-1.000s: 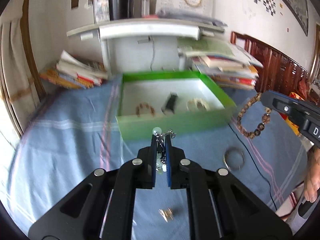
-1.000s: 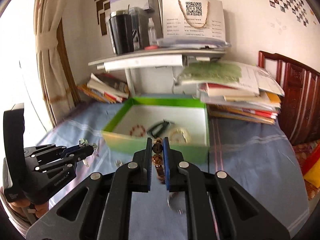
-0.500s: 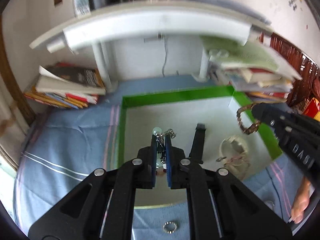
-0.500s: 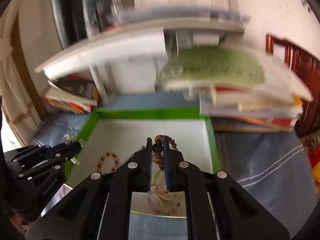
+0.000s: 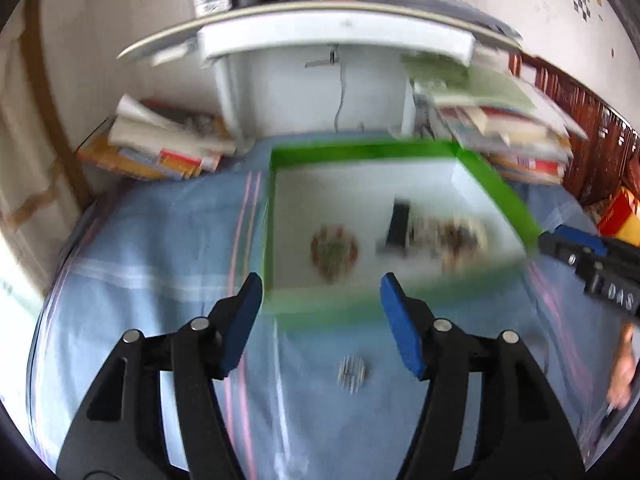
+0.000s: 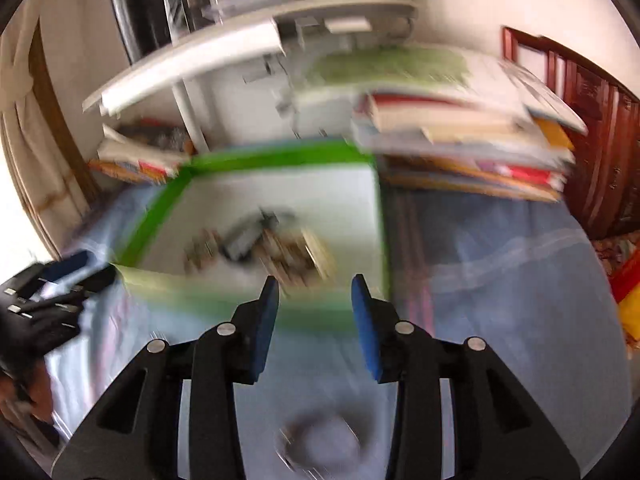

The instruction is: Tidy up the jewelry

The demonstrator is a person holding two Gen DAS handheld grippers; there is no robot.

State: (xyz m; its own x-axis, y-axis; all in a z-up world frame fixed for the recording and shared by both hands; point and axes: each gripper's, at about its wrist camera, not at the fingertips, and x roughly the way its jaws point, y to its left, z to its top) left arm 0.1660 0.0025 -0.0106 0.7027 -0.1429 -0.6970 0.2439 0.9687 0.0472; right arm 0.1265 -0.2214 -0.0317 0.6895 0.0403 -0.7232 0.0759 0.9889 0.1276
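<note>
Left gripper (image 5: 322, 292) spread wide and holding nothing, poised just short of the near wall of the shallow green-rimmed white tray (image 5: 496, 190). Right gripper (image 6: 314, 294) likewise parted and bare, at the same wall. Inside the tray, blurred: reddish bead bracelet (image 5: 334, 250), black clip (image 5: 398, 224), pale bracelets (image 5: 454, 236). On the blue striped cloth (image 5: 160, 240) in front, a small silver ring (image 5: 352, 368) and a metal bangle (image 6: 320, 442). Stacked books (image 6: 460, 136) behind the tray.
</note>
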